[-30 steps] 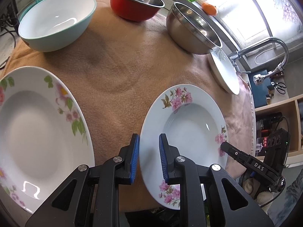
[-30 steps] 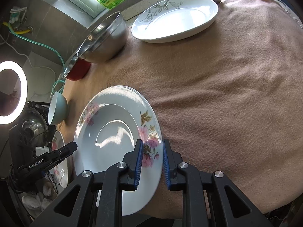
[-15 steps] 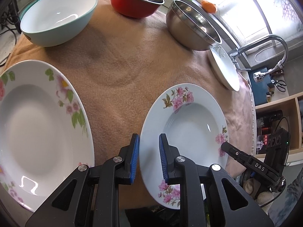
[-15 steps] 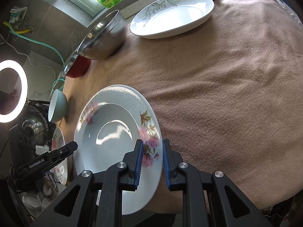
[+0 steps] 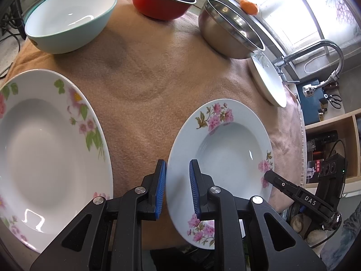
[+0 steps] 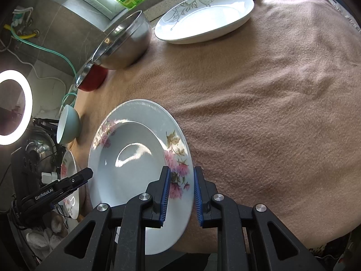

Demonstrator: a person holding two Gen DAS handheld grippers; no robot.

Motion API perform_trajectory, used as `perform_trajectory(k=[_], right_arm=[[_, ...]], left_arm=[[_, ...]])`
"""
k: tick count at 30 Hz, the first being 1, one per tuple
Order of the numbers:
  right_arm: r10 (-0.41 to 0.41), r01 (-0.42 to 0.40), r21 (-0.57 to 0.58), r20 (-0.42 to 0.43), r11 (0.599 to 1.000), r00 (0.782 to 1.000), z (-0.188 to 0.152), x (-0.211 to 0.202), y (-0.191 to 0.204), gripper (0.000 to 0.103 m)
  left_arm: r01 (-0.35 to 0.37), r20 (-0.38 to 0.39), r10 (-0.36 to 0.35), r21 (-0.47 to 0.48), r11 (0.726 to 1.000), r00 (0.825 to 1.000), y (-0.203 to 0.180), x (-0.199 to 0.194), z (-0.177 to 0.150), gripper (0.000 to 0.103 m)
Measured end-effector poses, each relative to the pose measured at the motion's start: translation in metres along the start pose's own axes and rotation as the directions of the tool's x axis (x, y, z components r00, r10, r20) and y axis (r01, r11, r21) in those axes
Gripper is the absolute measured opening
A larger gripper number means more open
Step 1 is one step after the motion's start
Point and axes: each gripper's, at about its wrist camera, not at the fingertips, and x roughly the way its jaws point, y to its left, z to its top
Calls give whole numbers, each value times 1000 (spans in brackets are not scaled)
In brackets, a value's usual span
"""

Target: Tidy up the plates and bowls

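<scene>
**One floral plate, pinched from both sides**

Pale blue deep plate with pink flowers [image 5: 225, 153] at the near edge of the brown fleece cloth [image 5: 146, 72], caught between two tongs. Left gripper [image 5: 177, 164] narrowed onto the plate's left rim, blue pads either side of the edge. Right gripper [image 6: 181, 171] narrowed the same way onto the opposite rim, over the pink blossom. Probably two holds because a wide, glazed plate would tip or slip in a single pinch at the edge. Both tongs angled steeply down, which suits a lift or a carry. Whether the far edge touches the cloth: not clear.

Likely destination to the left: large white deep plate with pink and green flowers [image 5: 45, 149], lying flat and close by, a natural base for stacking. Bowls kept apart in a row along the far side: teal bowl with white inside [image 5: 70, 20], red bowl with steel lining [image 5: 162, 2], plain steel bowl [image 5: 230, 29]. White oval dish with grey leaf print [image 6: 205, 15] beyond the steel bowl, near the tap.

Against a second ago: same narrow gap in both tongs, same seat of the rim between the pads. Only a slight drift of the background dishes up the picture.
</scene>
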Motion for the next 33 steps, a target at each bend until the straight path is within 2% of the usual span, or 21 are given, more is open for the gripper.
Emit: perform_trajectory(k=[18, 33], right_arm=[[-29, 29, -27, 4, 999, 1000, -2, 0, 5, 21], [-67, 69, -38, 62, 997, 996, -3, -19, 11, 21]], left_arm=[[-17, 28, 17, 15, 1000, 999, -3, -8, -1, 19], [-22, 74, 21, 15, 1000, 997, 2, -30, -4, 19]])
